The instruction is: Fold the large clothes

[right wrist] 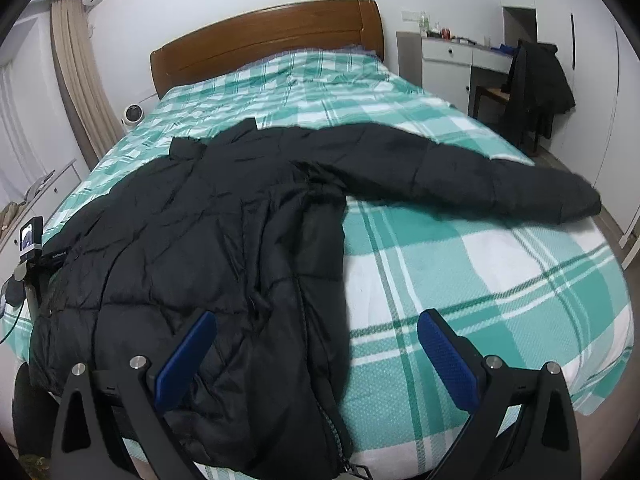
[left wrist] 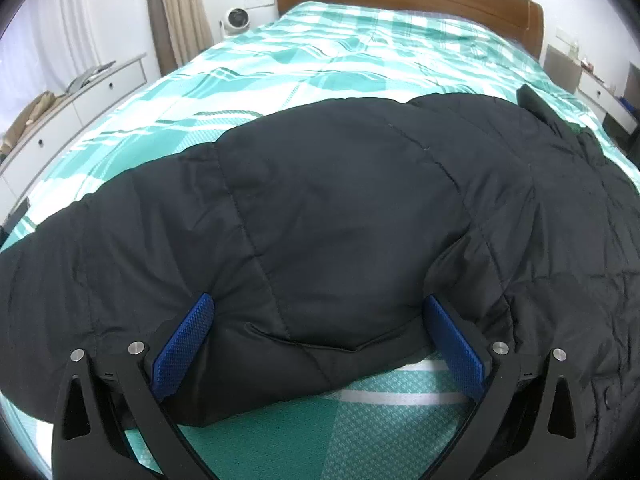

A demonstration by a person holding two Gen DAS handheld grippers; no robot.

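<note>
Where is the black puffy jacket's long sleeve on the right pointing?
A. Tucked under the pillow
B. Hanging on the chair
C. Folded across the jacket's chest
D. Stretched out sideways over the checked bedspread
D: in the right wrist view the sleeve of the black jacket lies extended across the green checked bedspread, reaching toward the bed's edge.

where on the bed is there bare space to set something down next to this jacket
Bare checked bedspread lies right of the black jacket, below its outstretched sleeve. More lies between the collar and headboard. The jacket crowds the left side.
</note>
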